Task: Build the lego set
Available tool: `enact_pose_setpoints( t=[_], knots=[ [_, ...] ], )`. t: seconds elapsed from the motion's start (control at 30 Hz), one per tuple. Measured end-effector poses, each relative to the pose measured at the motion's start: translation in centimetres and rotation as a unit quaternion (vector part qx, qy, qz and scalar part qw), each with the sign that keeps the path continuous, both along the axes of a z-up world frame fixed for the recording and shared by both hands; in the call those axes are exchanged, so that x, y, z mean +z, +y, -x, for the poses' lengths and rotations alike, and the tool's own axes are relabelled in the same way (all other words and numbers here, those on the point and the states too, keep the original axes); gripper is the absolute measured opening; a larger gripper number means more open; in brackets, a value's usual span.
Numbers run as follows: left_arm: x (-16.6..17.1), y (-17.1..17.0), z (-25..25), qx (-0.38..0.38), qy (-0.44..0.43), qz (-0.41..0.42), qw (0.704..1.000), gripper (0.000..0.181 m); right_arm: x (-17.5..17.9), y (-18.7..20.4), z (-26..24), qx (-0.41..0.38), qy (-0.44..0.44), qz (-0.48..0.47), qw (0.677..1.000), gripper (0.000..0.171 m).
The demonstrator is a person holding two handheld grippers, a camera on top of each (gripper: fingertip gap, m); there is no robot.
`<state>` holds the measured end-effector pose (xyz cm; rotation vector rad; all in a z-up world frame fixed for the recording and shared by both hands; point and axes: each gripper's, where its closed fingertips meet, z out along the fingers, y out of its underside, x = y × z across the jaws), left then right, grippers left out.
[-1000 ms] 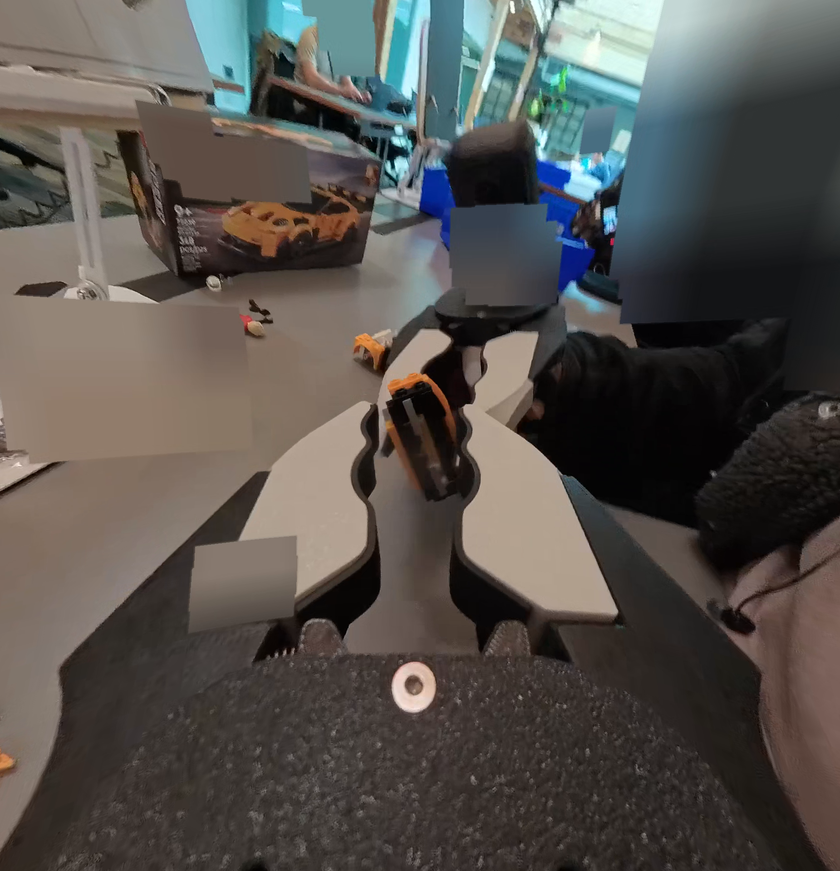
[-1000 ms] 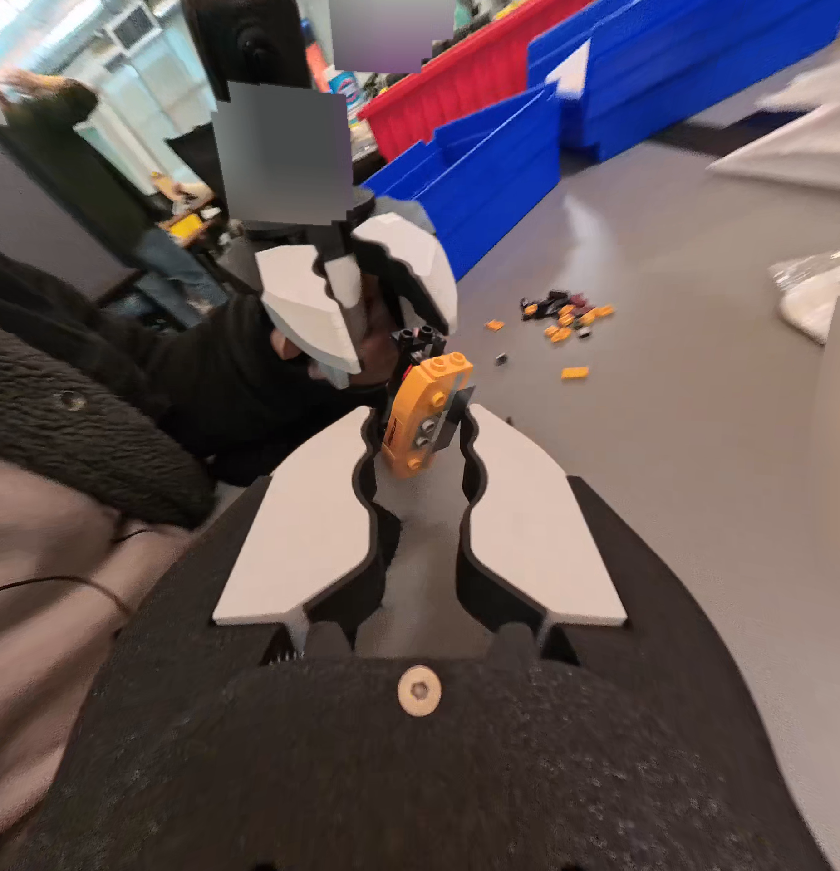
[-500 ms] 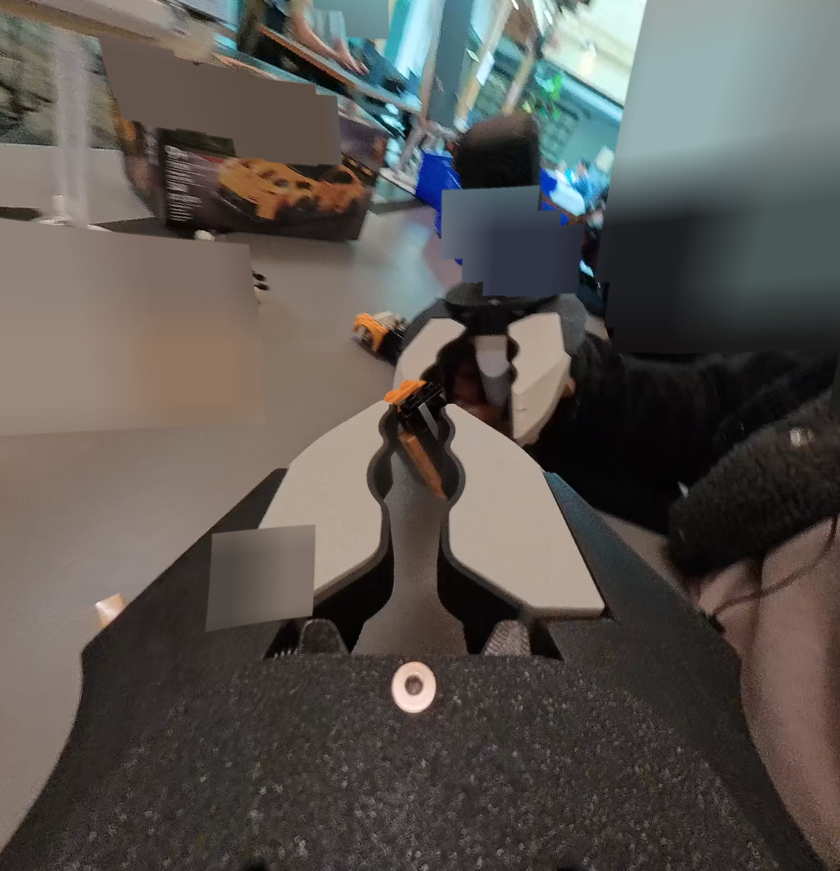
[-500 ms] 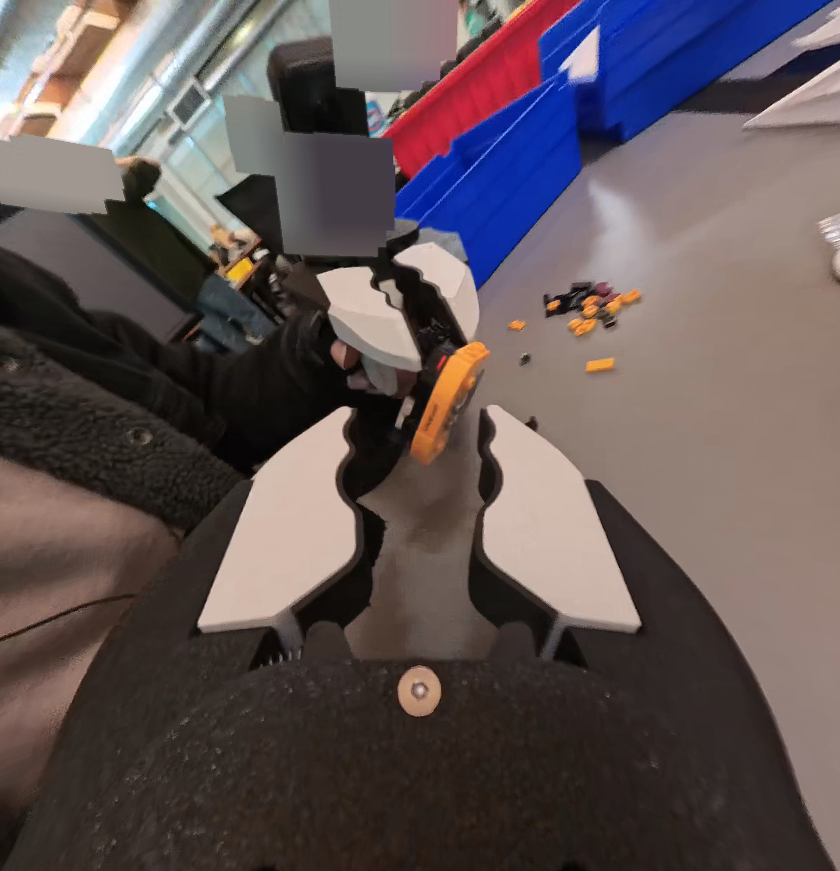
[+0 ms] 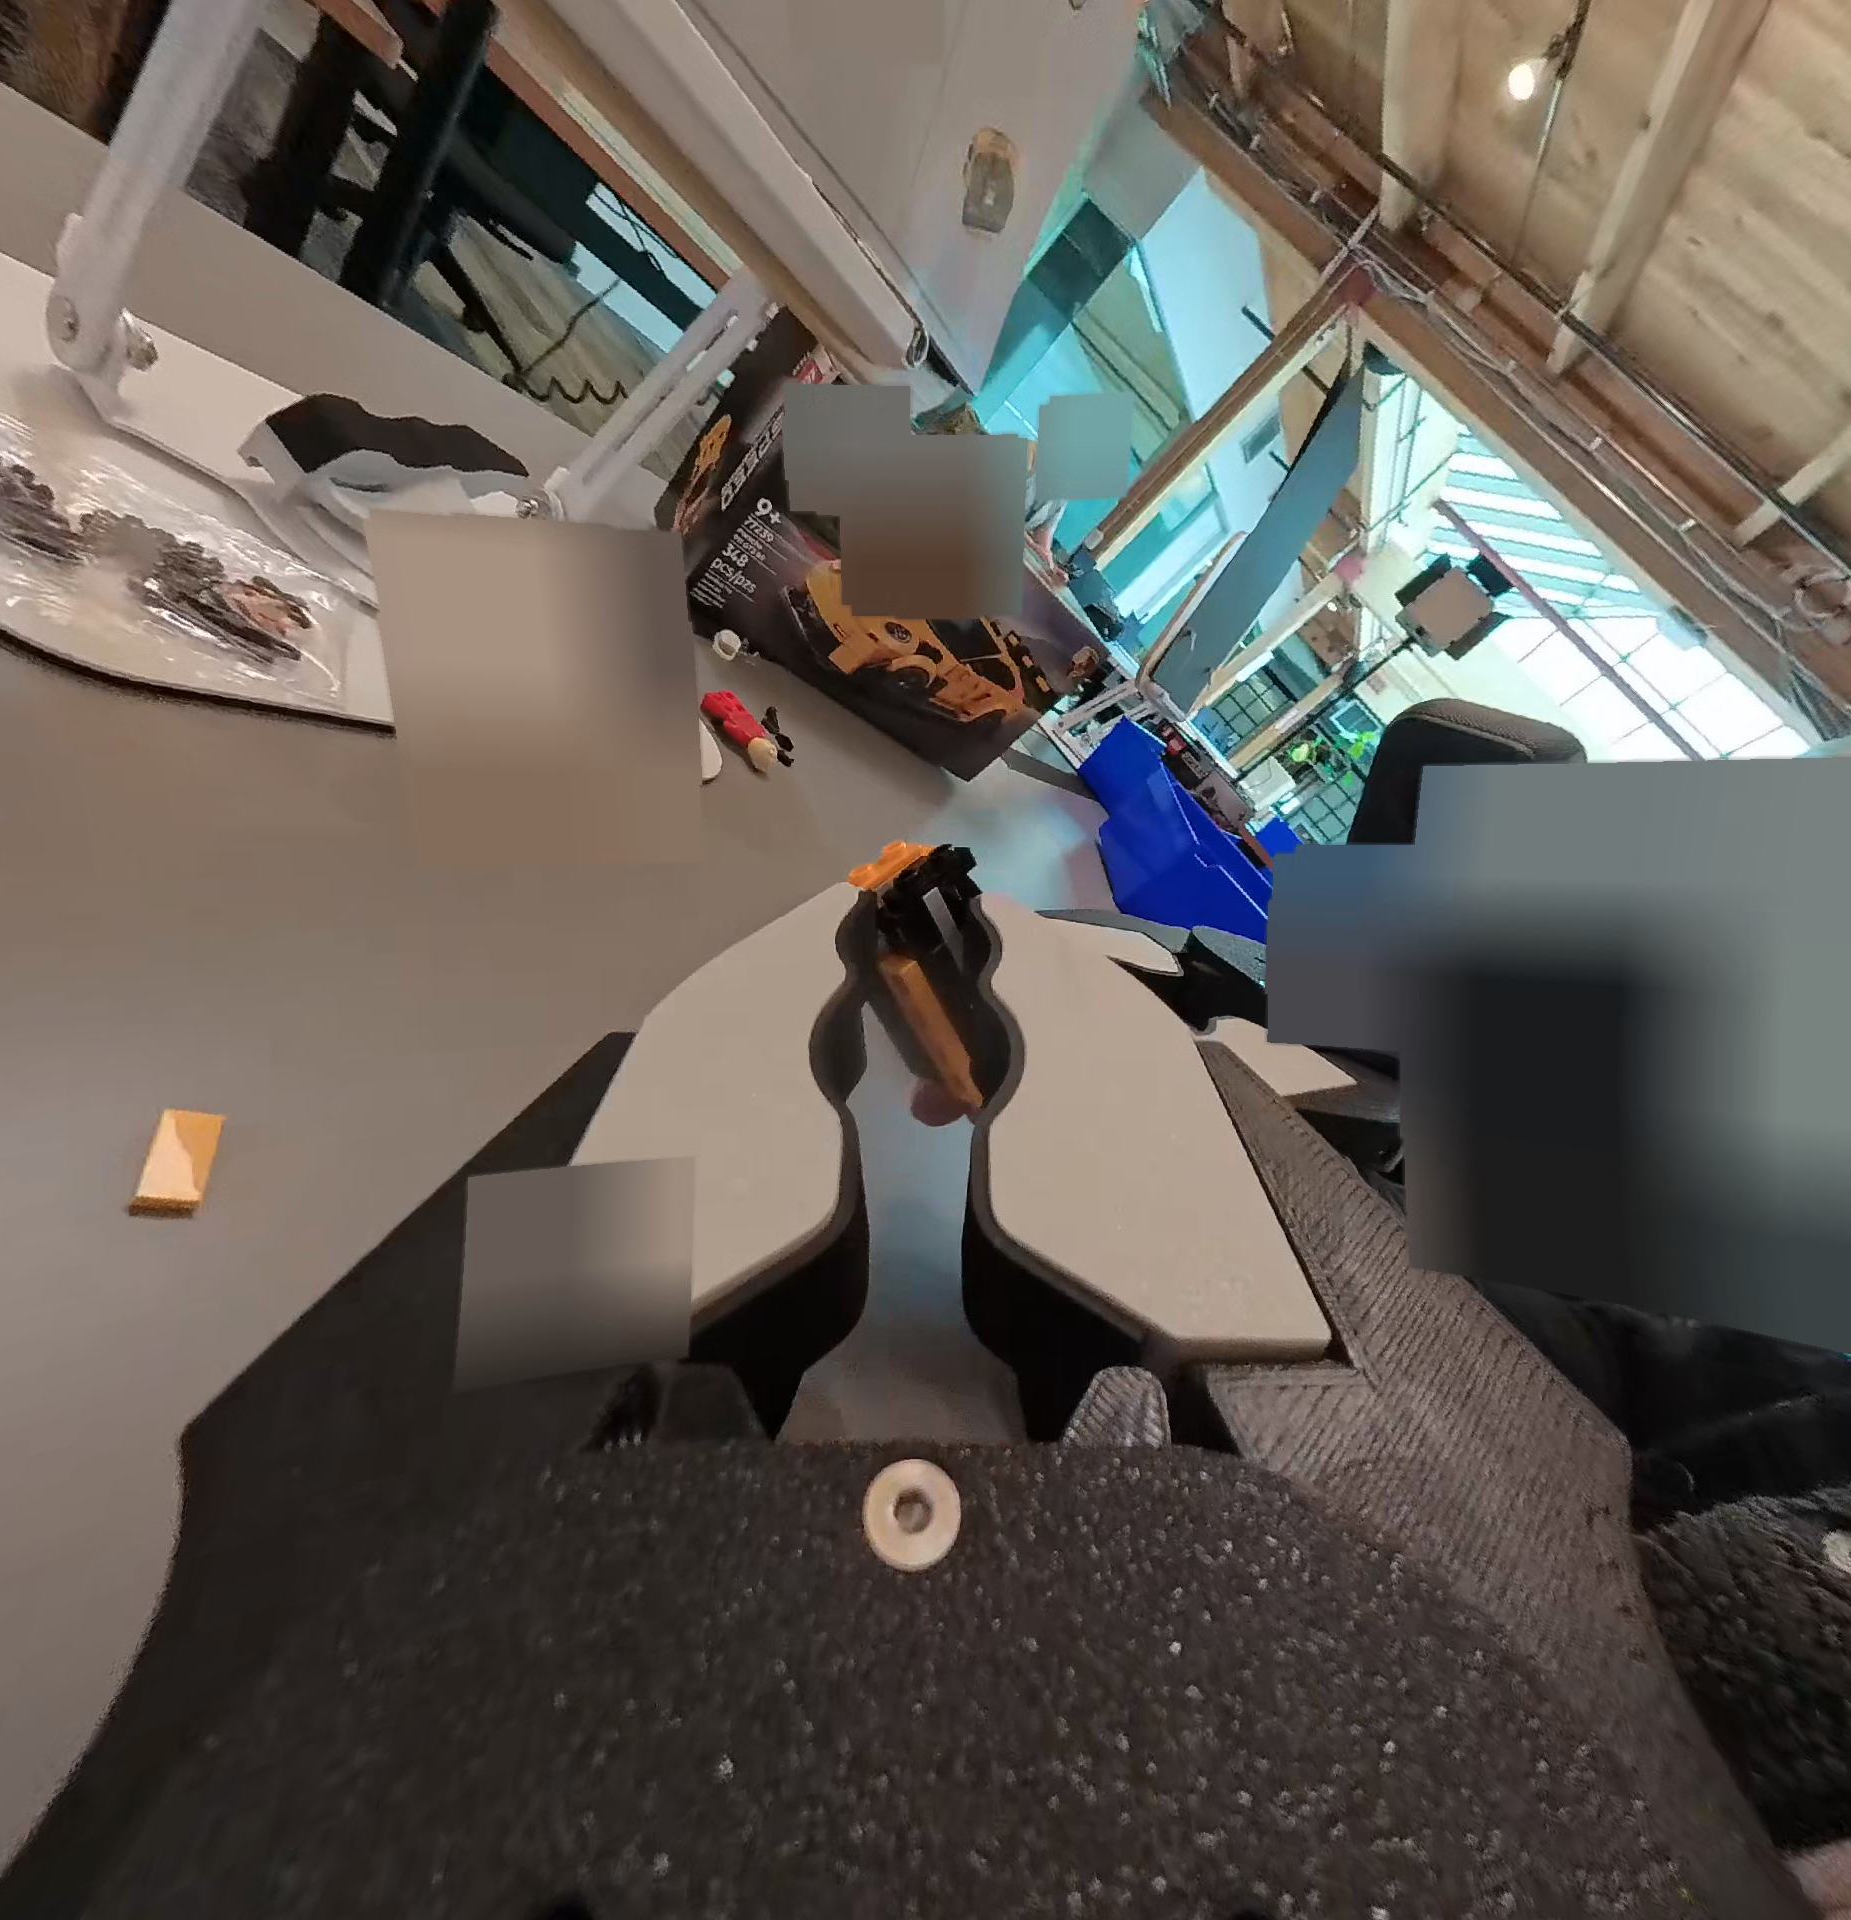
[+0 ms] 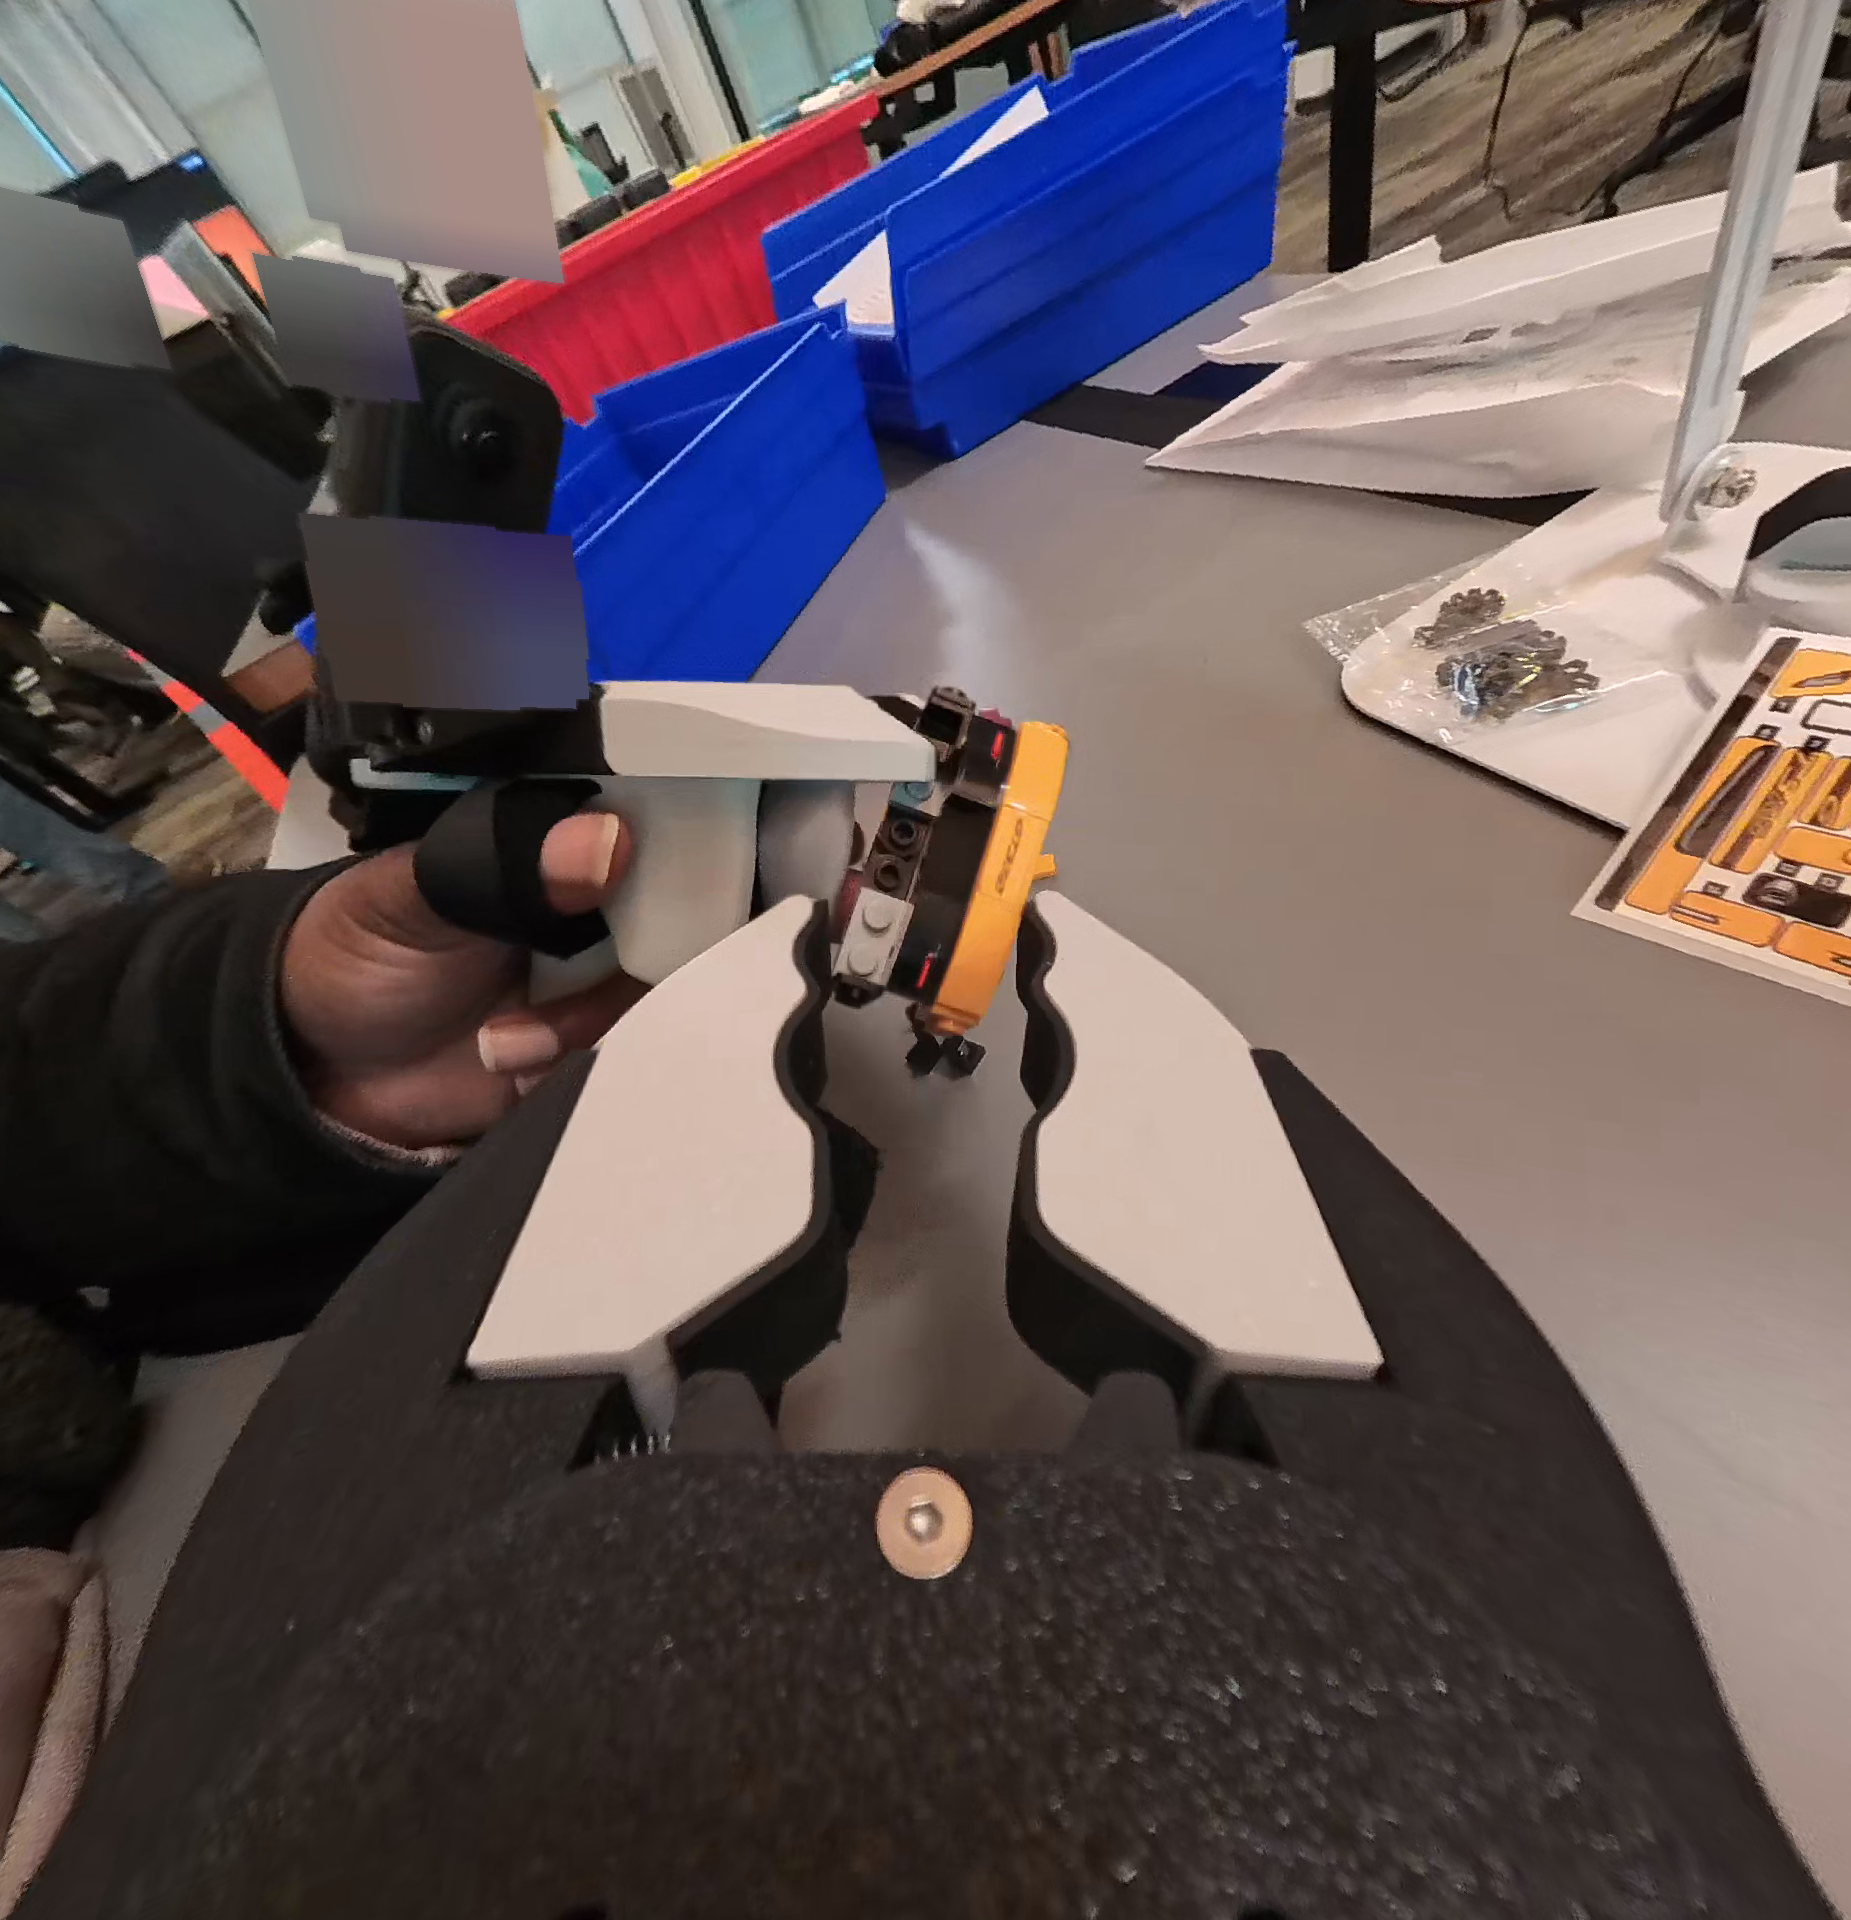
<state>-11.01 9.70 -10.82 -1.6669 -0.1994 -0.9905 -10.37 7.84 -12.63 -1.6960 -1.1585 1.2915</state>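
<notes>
My left gripper (image 5: 919, 920) is shut on a small orange and black lego assembly (image 5: 926, 1003) and holds it up above the grey table (image 5: 277, 935). In the right wrist view the left gripper (image 6: 765, 729) comes in from the left, held by a hand (image 6: 401, 966), with the assembly (image 6: 1009, 852) at its tip showing an orange curved face and grey and black bricks. My right gripper (image 6: 926, 925) is open; its fingertips sit just below and on either side of the assembly, not closed on it.
A loose orange tile (image 5: 178, 1161), small red pieces (image 5: 739, 717) and the lego box (image 5: 900, 644) lie on the table. A sticker sheet (image 6: 1773, 831), a bag of parts (image 6: 1503, 644), white paper bags (image 6: 1523, 343), a white stand (image 6: 1731, 312) and blue bins (image 6: 900, 312) are at the right and back. My left and right fingertips are right by each other.
My right gripper opened and let go of the assembly. My left gripper kept hold of it, lifted it and turned it, so both views swung.
</notes>
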Motion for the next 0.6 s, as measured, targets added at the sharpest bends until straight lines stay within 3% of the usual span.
enact_pose_setpoints(
  t=[0.03, 0.17, 0.23, 0.3, 0.4, 0.47, 0.6],
  knots=[
    [0.0, 0.0, 0.0, 0.003, 0.003, -0.001, 1.0, 0.015, 0.0, 0.1, -0.1, -0.001, 0.0, -0.002, 1.0, 0.033],
    [0.3, -0.2, 0.3, -0.035, 0.041, 0.0, 0.999, 0.023, 0.0, 1.6, -1.1, -0.008, -0.016, -0.01, 1.0, 0.03],
    [-0.2, -1.0, 0.9, -0.078, 0.115, 0.019, 0.99, 0.028, -0.5, 3.0, -2.0, -0.021, -0.043, -0.02, 0.999, 0.03],
    [-2.6, -2.1, 1.9, -0.113, 0.242, 0.066, 0.961, 0.023, -0.8, 4.3, -2.8, -0.041, -0.059, -0.035, 0.997, 0.03],
    [-7.0, -4.0, 3.2, -0.164, 0.424, 0.134, 0.88, 0.018, -1.2, 4.8, -3.0, -0.047, -0.08, -0.052, 0.994, 0.03],
    [-8.5, -4.7, 3.2, -0.189, 0.477, 0.143, 0.847, 0.016, -1.7, 4.3, -2.8, -0.036, -0.088, -0.056, 0.994, 0.03],
    [-8.9, -4.3, 3.8, -0.192, 0.507, 0.141, 0.829, 0.012, -2.1, 4.0, -2.7, -0.026, -0.097, -0.061, 0.993, 0.03]
  ],
)
